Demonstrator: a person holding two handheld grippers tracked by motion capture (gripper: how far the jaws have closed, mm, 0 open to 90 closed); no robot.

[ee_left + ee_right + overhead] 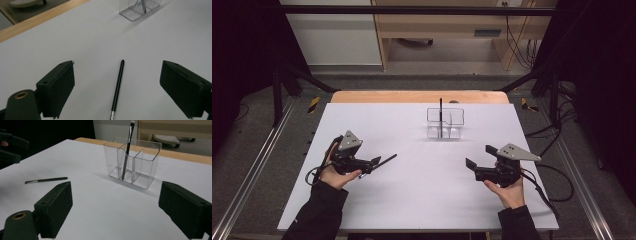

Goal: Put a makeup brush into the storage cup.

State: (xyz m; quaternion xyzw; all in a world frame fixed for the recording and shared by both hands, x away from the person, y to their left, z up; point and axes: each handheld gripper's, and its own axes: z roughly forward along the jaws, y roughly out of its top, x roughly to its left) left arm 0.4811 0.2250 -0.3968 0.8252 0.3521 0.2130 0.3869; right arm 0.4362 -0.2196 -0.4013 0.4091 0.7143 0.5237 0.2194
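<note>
A: What is cut off or hard to make out here?

B: In the left gripper view the black brush (117,87) lying on the white tabletop (95,40) runs out of the picture at six o'clock, just past its silver ferrule, so its bristle end is hidden there. The clear organizer (138,8) at one o'clock is cropped by the top edge.

A: And the left hand-held gripper (377,161)?

B: Its jaws stand wide apart, gripping nothing. The brush lies flat between them, touching neither, its dark tip pointing toward twelve o'clock.

A: The right hand-held gripper (472,164)?

B: Also open and empty, held above bare tabletop at about four o'clock from the organizer in the high view, well apart from it.

A: What stands in the organizer?

B: A second brush (127,150), leaning nearly upright in the middle compartment, its bristle end up above the rim. The clear walls make the dividers hard to follow; I make out three compartments in the right gripper view.

A: Any brand, label or writing?

B: None that can be read. The brush handles are too small and dark to tell whether they carry print.
</note>
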